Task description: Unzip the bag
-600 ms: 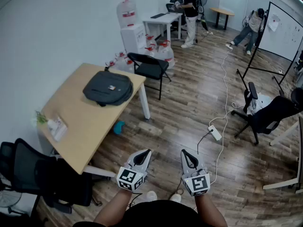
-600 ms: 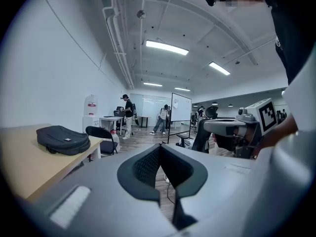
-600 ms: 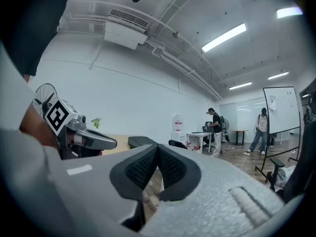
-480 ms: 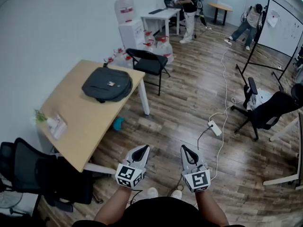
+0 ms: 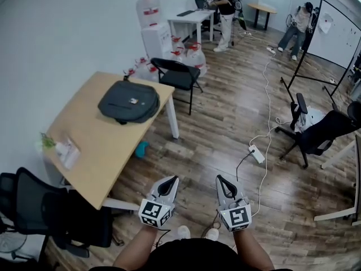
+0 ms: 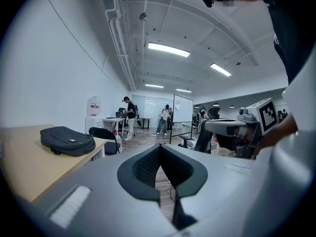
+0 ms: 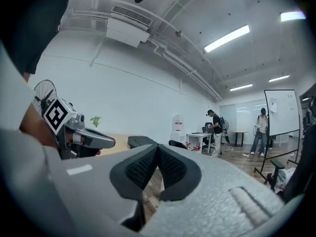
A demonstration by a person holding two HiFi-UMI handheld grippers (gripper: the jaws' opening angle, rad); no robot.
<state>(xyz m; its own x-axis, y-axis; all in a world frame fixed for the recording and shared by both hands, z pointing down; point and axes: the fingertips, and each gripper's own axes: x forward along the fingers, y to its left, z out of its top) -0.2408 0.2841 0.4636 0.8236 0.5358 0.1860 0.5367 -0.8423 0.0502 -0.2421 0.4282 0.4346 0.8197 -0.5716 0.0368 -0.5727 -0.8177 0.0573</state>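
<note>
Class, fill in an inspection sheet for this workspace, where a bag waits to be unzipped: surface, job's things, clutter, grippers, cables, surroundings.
Surface: wooden table by the wall, ahead and left of the person.
Job's things: dark bag lies flat on the table's far end; zip too small to judge.
Clutter: small plant and white items at the table's wall side.
Grippers: left gripper and right gripper are over the floor, clear of the table; jaws together, nothing between them.
Cables: white cable runs across the floor to a power strip.
Surroundings: folding chair, office chair, water dispenser, whiteboard, people at the far end.
</note>
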